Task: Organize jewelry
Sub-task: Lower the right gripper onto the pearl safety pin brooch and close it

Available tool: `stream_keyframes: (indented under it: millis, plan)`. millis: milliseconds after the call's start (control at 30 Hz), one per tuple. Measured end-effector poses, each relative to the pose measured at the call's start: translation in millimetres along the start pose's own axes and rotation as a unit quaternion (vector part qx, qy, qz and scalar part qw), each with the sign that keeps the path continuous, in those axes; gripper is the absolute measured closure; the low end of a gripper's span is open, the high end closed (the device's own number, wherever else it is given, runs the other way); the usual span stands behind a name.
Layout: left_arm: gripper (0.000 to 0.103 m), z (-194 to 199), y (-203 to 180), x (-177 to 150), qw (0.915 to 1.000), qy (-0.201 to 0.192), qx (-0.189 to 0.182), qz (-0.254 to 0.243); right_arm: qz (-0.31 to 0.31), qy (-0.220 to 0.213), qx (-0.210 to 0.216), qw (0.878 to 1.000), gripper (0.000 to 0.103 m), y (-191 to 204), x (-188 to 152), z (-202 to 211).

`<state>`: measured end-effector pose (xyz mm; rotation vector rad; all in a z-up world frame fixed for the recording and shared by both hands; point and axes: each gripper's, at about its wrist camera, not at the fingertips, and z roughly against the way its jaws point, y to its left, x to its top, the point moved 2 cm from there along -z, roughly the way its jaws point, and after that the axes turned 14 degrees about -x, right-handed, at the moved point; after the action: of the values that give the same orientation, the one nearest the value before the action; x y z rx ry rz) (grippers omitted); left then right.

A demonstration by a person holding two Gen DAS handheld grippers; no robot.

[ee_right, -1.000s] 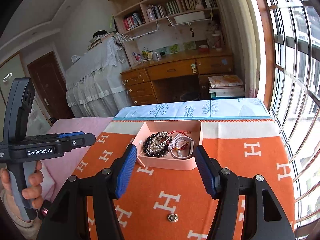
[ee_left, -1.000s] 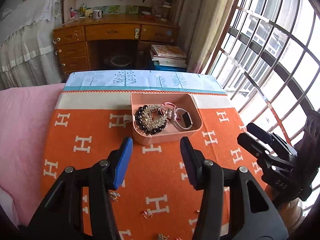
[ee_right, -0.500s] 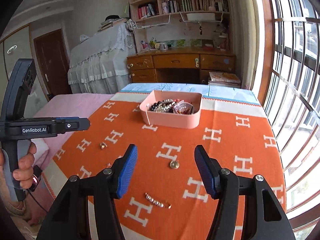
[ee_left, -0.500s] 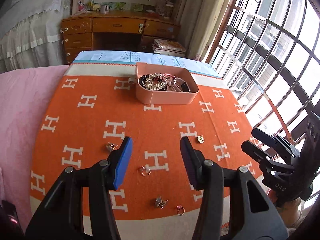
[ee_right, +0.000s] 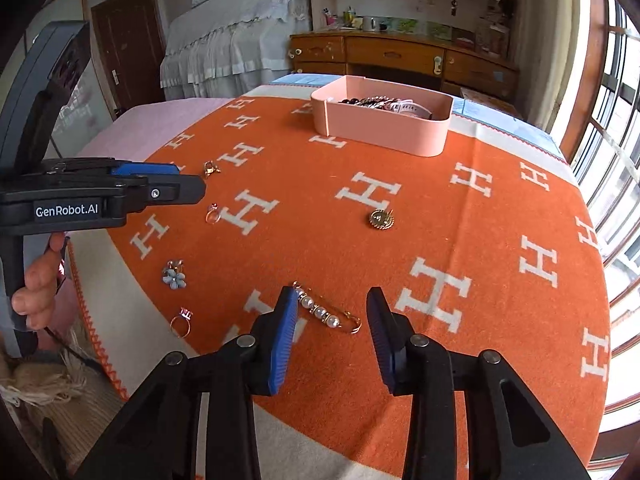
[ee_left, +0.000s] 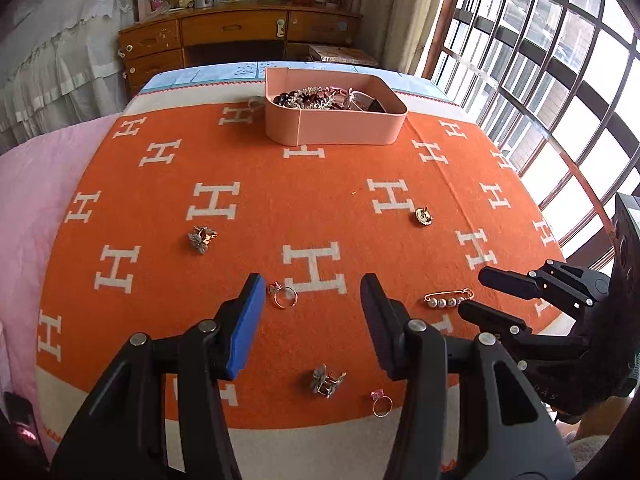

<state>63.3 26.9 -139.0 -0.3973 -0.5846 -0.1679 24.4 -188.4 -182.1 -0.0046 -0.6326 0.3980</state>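
Both grippers have dropped back from the far end of the blanket toward its near edge, and the right gripper (ee_right: 332,332) has just been closing down to a narrow gap. Nothing is pinched yet: the pearl pin (ee_right: 326,312) lies slantwise on the cloth between its jaws, untouched by either pad as far as I can see. That narrowing looks like sizing up for a thin piece. The left gripper (ee_left: 312,316) hangs with a middling gap and holds nothing, its blue pad just beside a small ring (ee_left: 285,296), likely its own target. Out from there, a flower clip (ee_left: 326,380) and a second ring (ee_left: 380,402) sit near the blanket's near edge, a butterfly piece (ee_left: 202,238) toward the left side, a round gold brooch (ee_left: 423,216) toward the right. The pink tray (ee_left: 340,130) waits by the far edge, already heaped with beads and bracelets, so every loose piece has the whole orange blanket (ee_left: 260,208) to cross.
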Motion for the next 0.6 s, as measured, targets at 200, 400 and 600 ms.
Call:
stream_keyframes:
  millis: [200, 400, 600]
  plan:
    - [0.057, -14, 0, 0, 0.9998, 0.016, -0.008, 0.003, 0.021, 0.011, 0.015, 1.0, 0.073, 8, 0, -16]
    - [0.057, -21, -4, 2, 0.9995, 0.027, -0.017, 0.001, 0.047, 0.001, 0.011, 0.999, 0.073, 11, 0, -20]
    - [0.057, -28, -6, 4, 0.999, 0.037, -0.024, 0.0, 0.077, -0.008, 0.009, 0.997, 0.074, 14, -2, -21]
